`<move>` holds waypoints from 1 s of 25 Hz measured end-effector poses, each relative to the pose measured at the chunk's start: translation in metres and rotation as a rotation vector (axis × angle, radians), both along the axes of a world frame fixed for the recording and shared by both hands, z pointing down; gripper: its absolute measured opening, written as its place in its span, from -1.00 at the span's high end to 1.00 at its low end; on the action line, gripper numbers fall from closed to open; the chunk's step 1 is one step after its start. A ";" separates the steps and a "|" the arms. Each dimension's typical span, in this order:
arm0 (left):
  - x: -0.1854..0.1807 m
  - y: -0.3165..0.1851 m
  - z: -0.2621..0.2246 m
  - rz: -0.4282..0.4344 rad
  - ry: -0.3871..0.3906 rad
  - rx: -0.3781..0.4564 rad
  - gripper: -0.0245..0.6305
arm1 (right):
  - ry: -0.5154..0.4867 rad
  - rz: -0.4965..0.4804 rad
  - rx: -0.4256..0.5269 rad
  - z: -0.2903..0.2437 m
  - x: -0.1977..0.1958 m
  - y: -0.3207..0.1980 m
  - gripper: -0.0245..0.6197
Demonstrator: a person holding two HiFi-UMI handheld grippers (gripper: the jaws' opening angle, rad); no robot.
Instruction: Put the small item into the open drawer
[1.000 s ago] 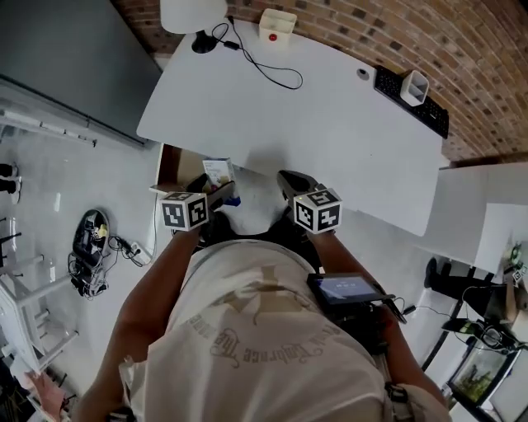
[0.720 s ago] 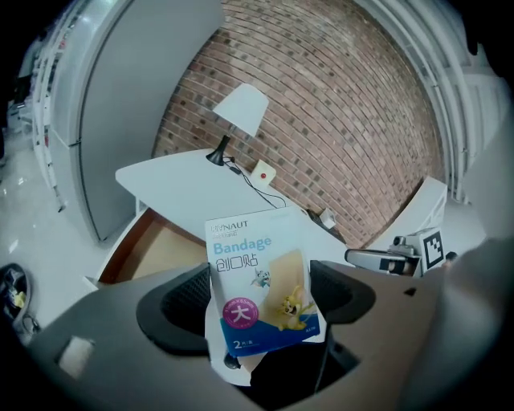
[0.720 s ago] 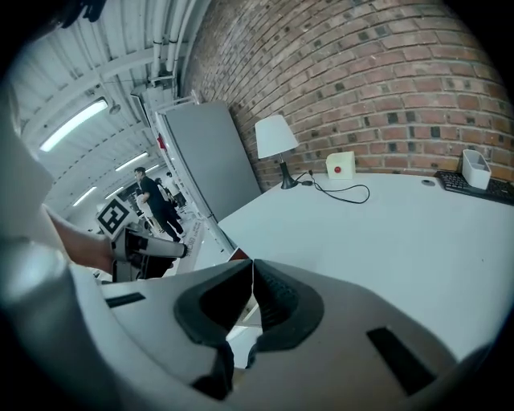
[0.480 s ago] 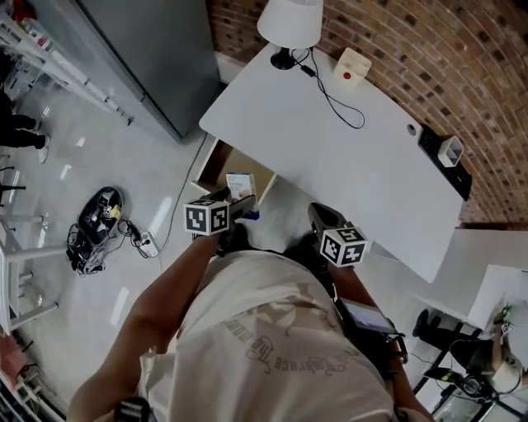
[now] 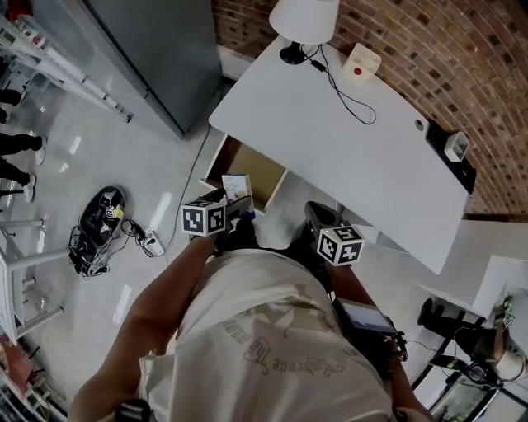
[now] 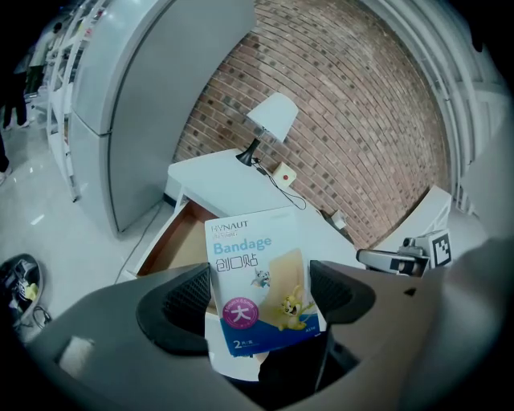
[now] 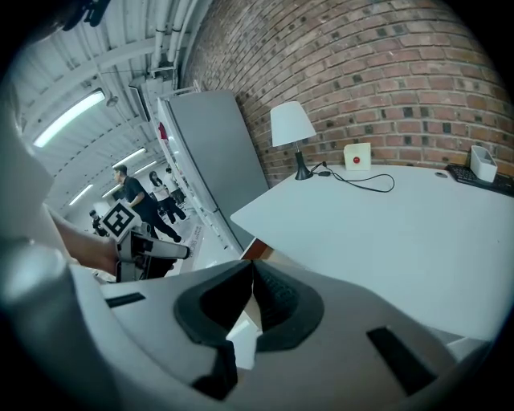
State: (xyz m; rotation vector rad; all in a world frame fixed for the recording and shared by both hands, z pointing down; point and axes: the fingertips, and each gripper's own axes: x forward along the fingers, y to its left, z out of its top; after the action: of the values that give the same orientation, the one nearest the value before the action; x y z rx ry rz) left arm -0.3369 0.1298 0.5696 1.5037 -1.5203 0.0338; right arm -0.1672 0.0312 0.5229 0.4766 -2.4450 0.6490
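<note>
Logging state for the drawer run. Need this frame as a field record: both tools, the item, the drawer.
left tool: shut on the bandage pack, which stands upright between the jaws
right tool: shut, nothing between the jaws
bandage pack: held in the air, not yet in the drawer
drawer: pulled open under the desk, at the lamp end
task state: item grasped, placing still to do

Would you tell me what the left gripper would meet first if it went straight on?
Probably the open drawer beneath the desk, though depth is unclear; the left gripper holds a bandage packet.
</note>
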 end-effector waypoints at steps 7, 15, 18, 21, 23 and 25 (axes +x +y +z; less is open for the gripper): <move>-0.004 0.013 0.021 0.048 -0.002 -0.051 -0.27 | 0.019 -0.003 -0.037 0.014 -0.012 0.016 0.90; -0.012 0.023 0.034 0.061 0.005 -0.094 -0.27 | 0.034 0.003 -0.056 0.024 -0.017 0.022 0.90; -0.013 0.025 0.040 0.069 0.003 -0.106 -0.27 | 0.049 0.012 -0.065 0.031 -0.014 0.021 0.90; -0.006 0.023 0.046 0.085 0.012 -0.120 -0.27 | 0.053 0.015 -0.067 0.034 -0.011 0.021 0.90; -0.001 0.021 0.051 0.108 0.014 -0.133 -0.27 | 0.048 0.029 -0.070 0.035 -0.009 0.019 0.90; 0.005 0.021 0.054 0.133 0.010 -0.144 -0.27 | 0.042 0.049 -0.083 0.039 -0.007 0.018 0.90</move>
State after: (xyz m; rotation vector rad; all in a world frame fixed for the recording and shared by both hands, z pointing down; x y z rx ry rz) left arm -0.3323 0.1505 0.6241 1.4846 -1.3782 0.2090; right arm -0.1741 0.0491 0.5619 0.5133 -2.3639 0.7499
